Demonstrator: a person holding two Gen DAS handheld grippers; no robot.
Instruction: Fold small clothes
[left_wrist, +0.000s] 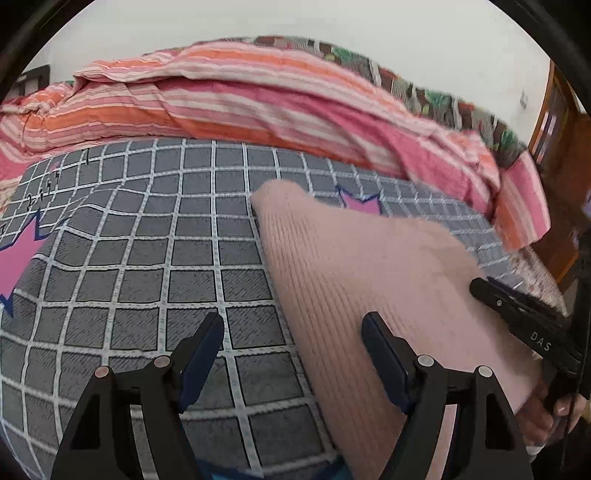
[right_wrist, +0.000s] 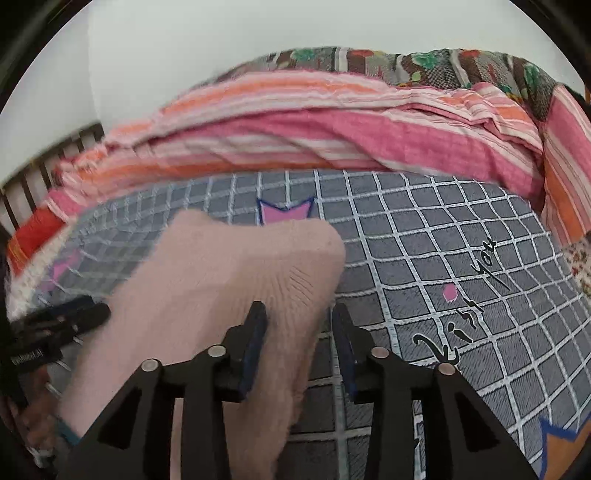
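The pale pink ribbed knit garment (left_wrist: 354, 266) lay spread flat on the bed as a long panel with rounded far corners. Its ribs ran lengthwise, and its near end (right_wrist: 236, 295) was out of frame.

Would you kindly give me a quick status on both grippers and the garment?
Left gripper open, straddling pink knit garment's edge. Right gripper open over its other edge. Garment flat on grid bedsheet. Striped blanket behind, clear.

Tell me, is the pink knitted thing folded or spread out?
Cannot tell for sure. The pink knit garment lies on the grid bedsheet, but no doubled layer shows clearly.
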